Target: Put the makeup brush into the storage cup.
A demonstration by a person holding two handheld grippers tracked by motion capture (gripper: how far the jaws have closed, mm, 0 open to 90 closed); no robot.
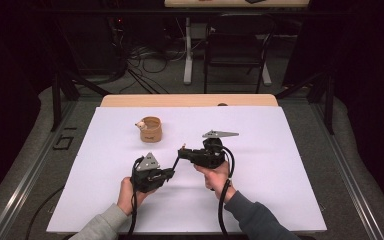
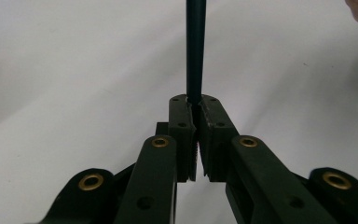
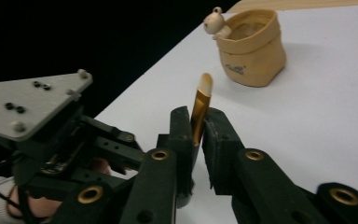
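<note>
A thin paintbrush [image 1: 178,160] is held off the white table between both grippers. My left gripper [image 2: 196,105] is shut on its dark handle [image 2: 196,46], which runs straight out from the jaws. My right gripper [image 3: 198,116] is shut on the gold ferrule [image 3: 199,109], with the pale bristle tip [image 3: 206,83] sticking up past the jaws. In the high view the left gripper [image 1: 171,172] sits low at centre, and the right gripper [image 1: 182,150] is just up and to its right, pointing left. A tan pouch [image 1: 151,129] stands farther back.
The pouch [image 3: 251,46] is open-topped, with a small bear figure [image 3: 214,23] perched on its rim. A white mat [image 1: 280,150] covers the table, with a wooden edge [image 1: 190,100] at the far side. A chair [image 1: 237,45] and cables lie beyond on the floor.
</note>
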